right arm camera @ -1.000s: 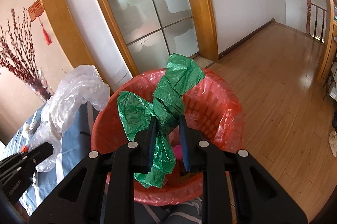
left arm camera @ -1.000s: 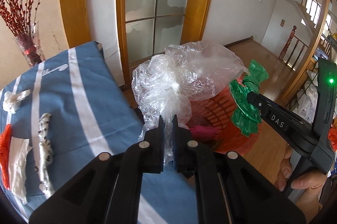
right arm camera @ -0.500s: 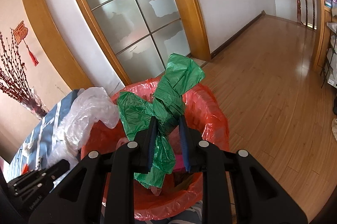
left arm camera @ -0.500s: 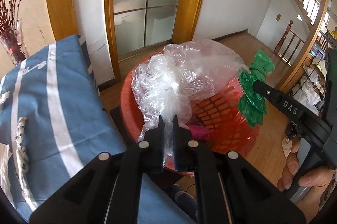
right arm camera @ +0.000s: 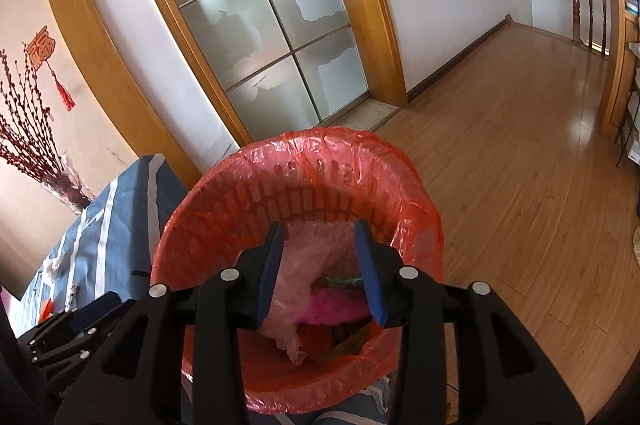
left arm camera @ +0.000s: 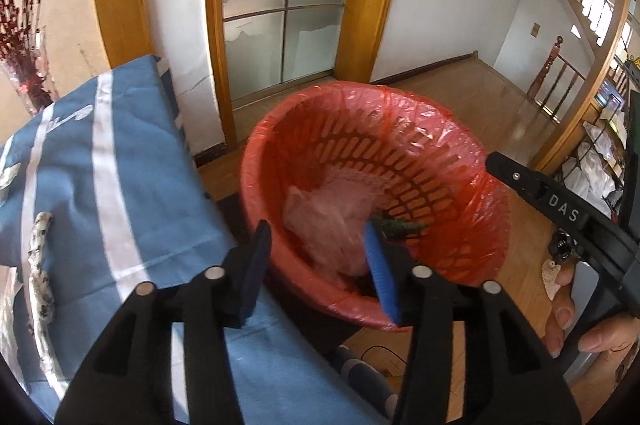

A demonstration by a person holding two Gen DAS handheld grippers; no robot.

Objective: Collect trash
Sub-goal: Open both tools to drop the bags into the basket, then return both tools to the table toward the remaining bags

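1. Black plastic forms the left gripper (left arm camera: 316, 265), low in the centre of its own view; its blue-padded jaws are parting, with nothing pinched between them.
2. Seen through the gap of those jaws, a clear plastic bag (left arm camera: 336, 213) lies crumpled and blurred inside the red basket (left arm camera: 460, 145), with a scrap of green plastic bag (left arm camera: 400, 226) just right of it.
3. The right gripper (right arm camera: 322, 257) sits low in the centre of its view; its jaws too are spreading and clamp nothing.
4. Beyond its pads the basket's contents show: the pale clear bag at lower left, the green scrap in the middle, a pink piece (right arm camera: 332, 309) below that.
5. A thin red liner bag (right arm camera: 416, 225) is draped over the slotted basket rim.
6. At the right edge of the left view, the other gripper's black finger reaches over the basket rim, with the person's hand (left arm camera: 576, 317) on its handle at lower right.
7. A blue cloth with white stripes (left arm camera: 100, 161) fills the left of that view, touching the basket's left side; a patterned scrap (left arm camera: 40, 257) lies on it near the left edge.
8. Frosted glass doors (right arm camera: 260, 37) in a wooden frame stand in the upper centre, above a wood floor (right arm camera: 520, 165) at right.
9. Red berry branches in a vase (right arm camera: 24, 145) stand at far left.
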